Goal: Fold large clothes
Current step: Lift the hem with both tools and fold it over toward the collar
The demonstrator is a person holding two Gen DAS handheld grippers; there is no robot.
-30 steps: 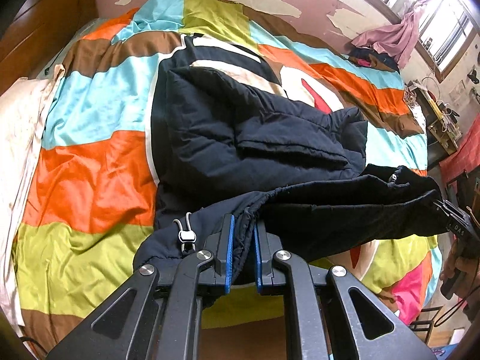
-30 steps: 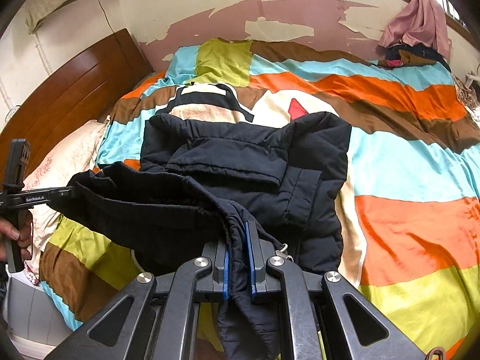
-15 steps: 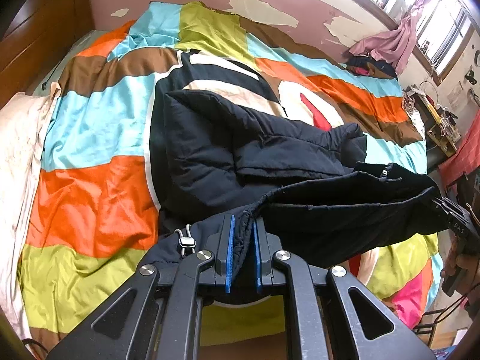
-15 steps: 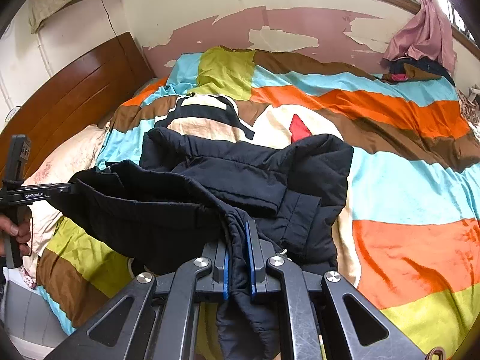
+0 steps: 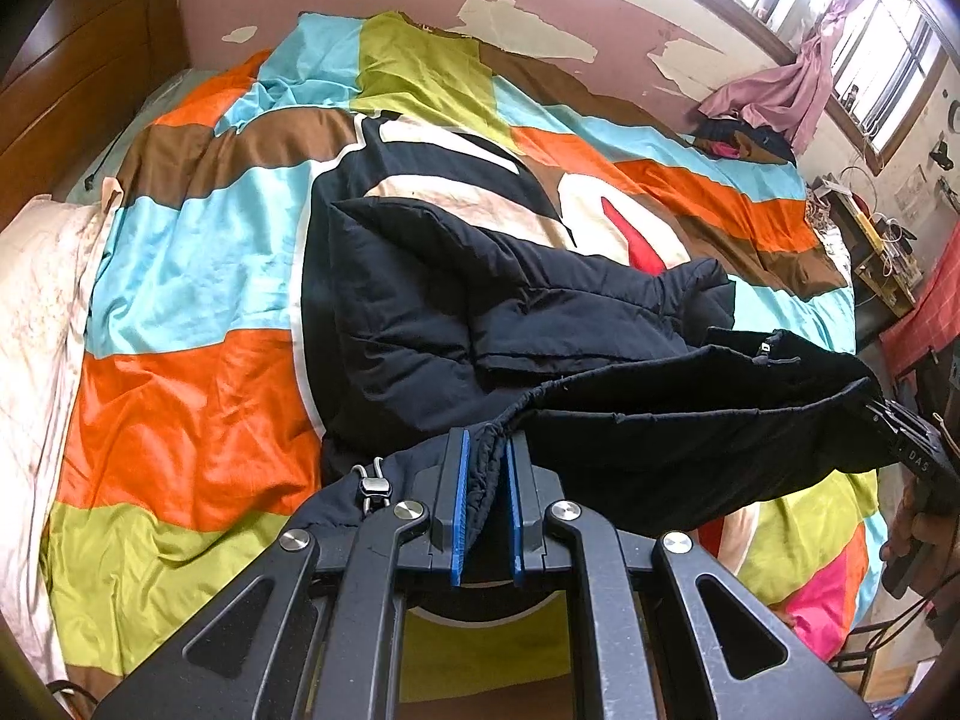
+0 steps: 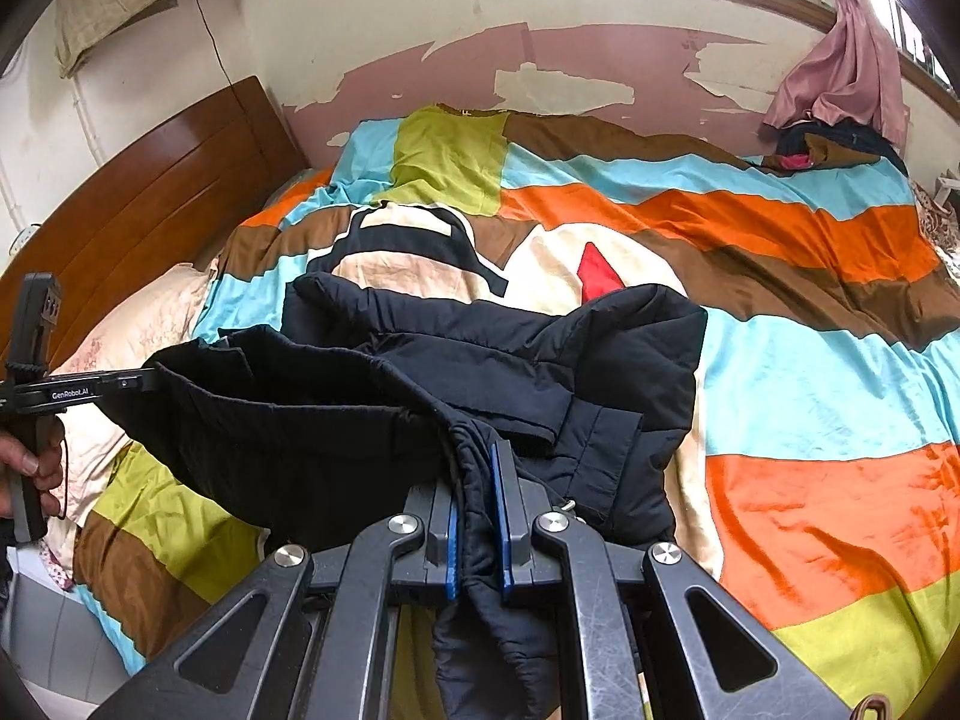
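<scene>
We count one dark padded jacket [image 5: 456, 300] ahead of both grippers; one striped bedspread [image 5: 192, 396] beneath it; two grippers, left gripper [image 5: 485, 510] and right gripper [image 6: 477, 516]; one pale pillow [image 5: 36, 300]; one wooden headboard [image 6: 150, 192]; one pink cloth [image 6: 840, 78] far ahead.

Dark padded jacket [image 5: 456, 312], hem lifted

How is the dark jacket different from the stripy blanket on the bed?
The dark jacket is one plain navy colour; the stripy blanket has orange, blue, brown and green blocks. The jacket's near edge is lifted, pinched by the left gripper and right gripper; the blanket lies spread out. The jacket is puffy, the blanket thin and shiny. Both are soft cloth.
</scene>
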